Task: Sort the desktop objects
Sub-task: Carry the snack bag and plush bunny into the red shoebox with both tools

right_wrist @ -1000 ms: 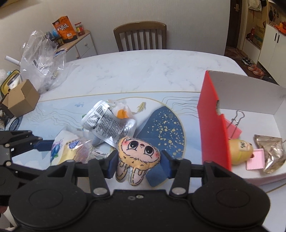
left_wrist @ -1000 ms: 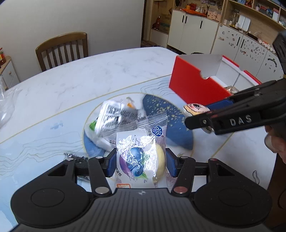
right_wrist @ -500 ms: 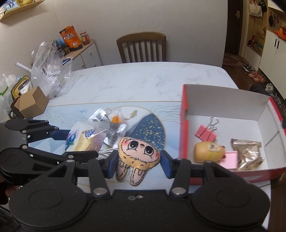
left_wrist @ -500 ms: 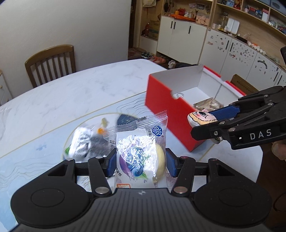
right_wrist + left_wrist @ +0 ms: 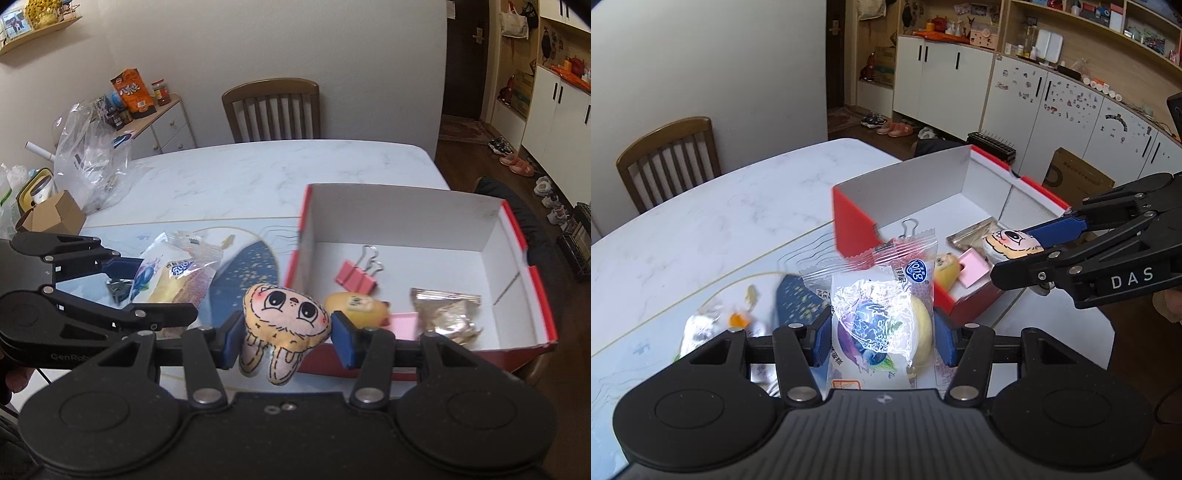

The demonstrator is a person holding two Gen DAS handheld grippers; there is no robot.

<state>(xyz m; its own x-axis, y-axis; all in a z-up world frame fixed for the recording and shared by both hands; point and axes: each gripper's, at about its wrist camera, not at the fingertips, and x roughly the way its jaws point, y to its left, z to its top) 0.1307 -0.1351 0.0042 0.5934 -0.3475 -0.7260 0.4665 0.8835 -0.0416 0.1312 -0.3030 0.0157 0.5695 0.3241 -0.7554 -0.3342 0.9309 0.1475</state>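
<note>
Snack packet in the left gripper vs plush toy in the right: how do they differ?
The snack packet is a glossy clear wrapper with a blueberry print around a pale bun; the plush toy is soft matte fabric with a stitched face. The packet is flat with crimped edges, the toy rounded with two ears hanging down. The packet stands taller between its pads than the toy does. Both are clamped off the table, left gripper and right gripper, near the red box.

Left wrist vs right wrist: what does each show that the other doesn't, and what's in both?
Left wrist only: kitchen cabinets and wall shelves behind the box.

Right wrist only: clear plastic bag, small cardboard box, side cabinet with snacks.

Both: left gripper shut on the wrapped bun, right gripper shut on the plush toy, red box holding a pink binder clip, wooden chair.
</note>
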